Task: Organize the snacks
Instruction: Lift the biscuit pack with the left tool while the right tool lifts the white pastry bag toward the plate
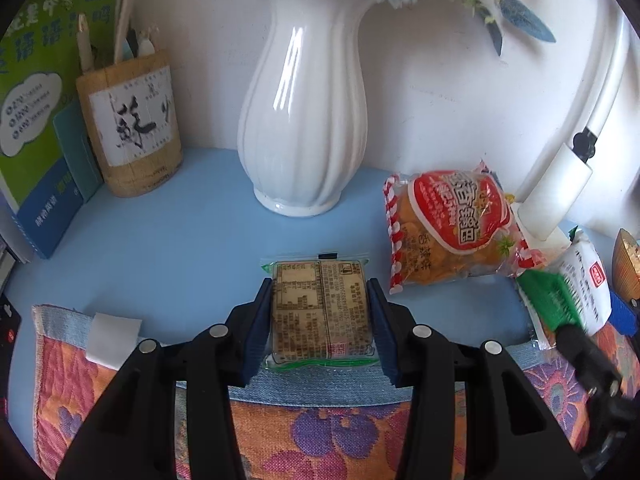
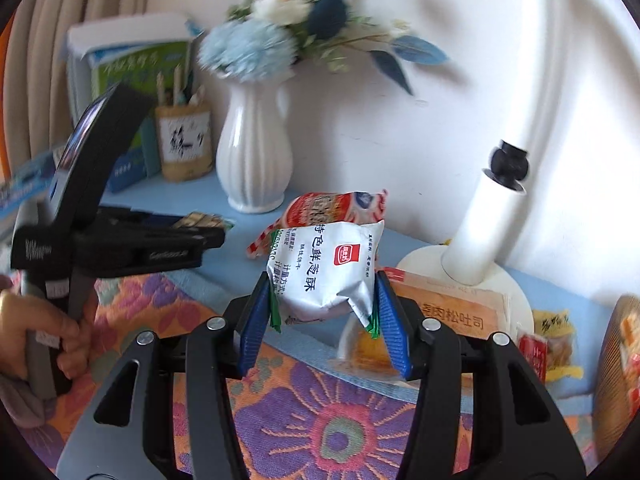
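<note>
Smooth blue worktop (image 1: 168, 248) lay beneath both: left gripper (image 1: 320, 312) clamped a flat square cake (image 1: 320, 308); right gripper (image 2: 322, 312) pinched a crinkly white packet (image 2: 324, 268).

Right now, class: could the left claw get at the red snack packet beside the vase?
Probably not yet: the left claw is shut on a tan packet. The red packet lies uncovered nearby.
</note>
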